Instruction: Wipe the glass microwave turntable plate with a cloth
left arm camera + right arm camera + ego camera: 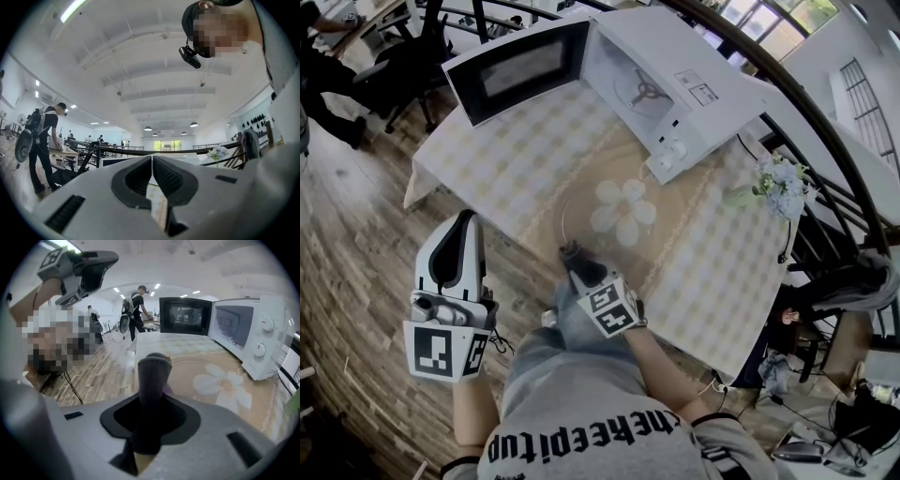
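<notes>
The clear glass turntable plate (581, 202) lies flat on the checked tablecloth, with a white flower pattern (623, 211) showing at its middle. My right gripper (573, 255) is shut on a dark grey cloth (571, 249) at the plate's near rim. In the right gripper view, the rolled cloth (152, 376) sticks up between the jaws of my right gripper (152, 414), and the plate (199, 366) spreads out beyond it. My left gripper (461, 234) is off the table's left side over the wooden floor. In the left gripper view this left gripper (152, 164) points up at the ceiling, jaws shut and empty.
A white microwave (675, 84) stands at the back of the table with its door (520, 70) swung open to the left. A small vase of pale flowers (783, 183) sits at the right edge. A dark railing (825, 141) curves behind. A person (136, 310) stands far back.
</notes>
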Motion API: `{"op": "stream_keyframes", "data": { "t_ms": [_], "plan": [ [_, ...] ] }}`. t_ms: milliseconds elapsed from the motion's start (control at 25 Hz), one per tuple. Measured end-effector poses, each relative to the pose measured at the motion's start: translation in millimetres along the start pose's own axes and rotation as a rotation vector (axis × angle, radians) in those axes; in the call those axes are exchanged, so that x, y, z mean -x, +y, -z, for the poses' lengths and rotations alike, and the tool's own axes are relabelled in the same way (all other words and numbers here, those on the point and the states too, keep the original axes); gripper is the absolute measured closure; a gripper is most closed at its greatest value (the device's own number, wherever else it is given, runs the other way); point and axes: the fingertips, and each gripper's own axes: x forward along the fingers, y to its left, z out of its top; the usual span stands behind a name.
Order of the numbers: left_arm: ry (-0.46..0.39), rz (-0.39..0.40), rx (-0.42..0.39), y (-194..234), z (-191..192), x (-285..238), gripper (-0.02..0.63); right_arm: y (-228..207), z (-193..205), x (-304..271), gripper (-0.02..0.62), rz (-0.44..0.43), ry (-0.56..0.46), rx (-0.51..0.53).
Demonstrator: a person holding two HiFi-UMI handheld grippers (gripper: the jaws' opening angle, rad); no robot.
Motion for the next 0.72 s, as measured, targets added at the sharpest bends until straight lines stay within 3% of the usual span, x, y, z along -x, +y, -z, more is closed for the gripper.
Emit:
{"op": "stream_keyframes", "data": {
  "t_ms": [200, 720],
  "plan": [
    [0.000, -0.004, -0.002, 1.2, -1.3, 3.9, 0.592, -22.1, 12.7, 8.6, 0.480, 0.022, -0.032, -0.103],
    [-0.011, 0.003, -0.006, -1.9, -5.5, 18.3, 0.593, -122.8, 61.6, 47.4, 0.480, 0.281, -0.018, -0.245]
  ]
}}
